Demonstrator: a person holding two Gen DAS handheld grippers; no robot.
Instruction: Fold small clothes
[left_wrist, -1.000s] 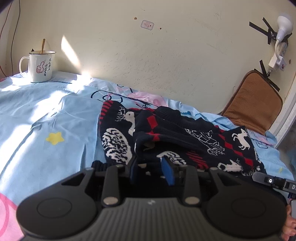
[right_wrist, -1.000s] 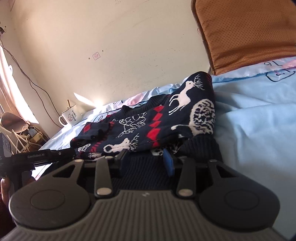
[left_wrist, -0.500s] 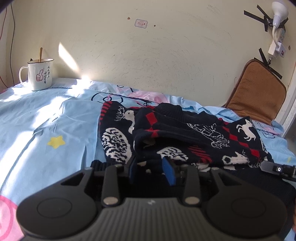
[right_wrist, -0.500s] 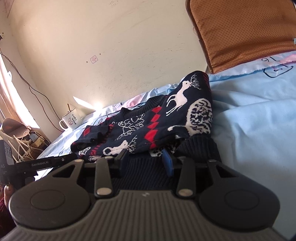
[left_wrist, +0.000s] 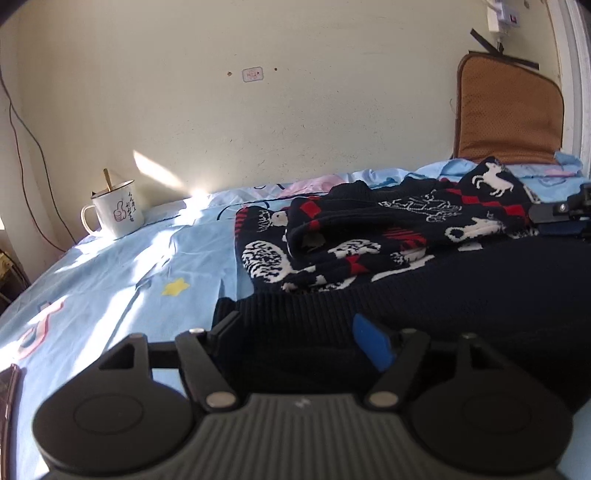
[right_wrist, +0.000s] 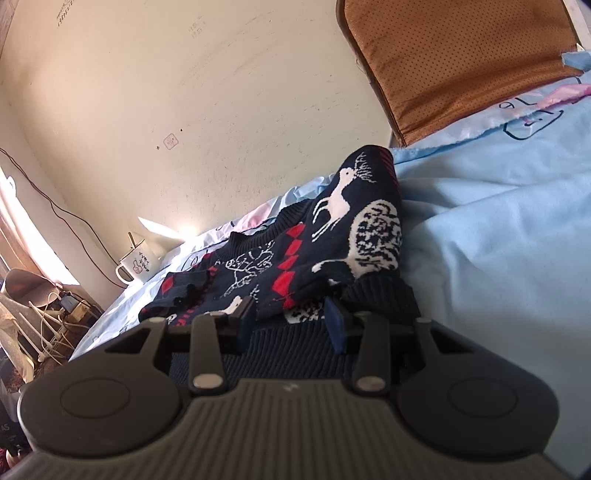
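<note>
Where the left wrist view begins, we note the left gripper (left_wrist: 299, 336) with its jaws spread wide, the ribbed dark hem of the sweater (left_wrist: 369, 236) lying between the fingers (left_wrist: 371, 347); we cannot tell whether either pad touches the knit. In the right wrist view, the right gripper (right_wrist: 291, 319) sits at the other end of the same hem, jaws also parted with ribbed fabric running between them, grip not clamped as far as we can see.

Just beyond both tools, the sweater, navy with white deer and red diamonds, lies bunched on the light blue bedsheet (left_wrist: 110, 280). A sleeve is folded across the body; its cuff opening faces the left camera. In the right view the far shoulder part (right_wrist: 354, 221) rises in a hump.

Farther left on the sheet we log a yellow star print (left_wrist: 175, 287), then a white enamel mug (left_wrist: 116, 214) with a stick in it, standing near the wall in a sun patch. At the far right a brown cushion (left_wrist: 509, 114) leans upright against the cream wall (left_wrist: 258, 129). A dark cable (left_wrist: 22, 140) hangs down the wall at left.
</note>
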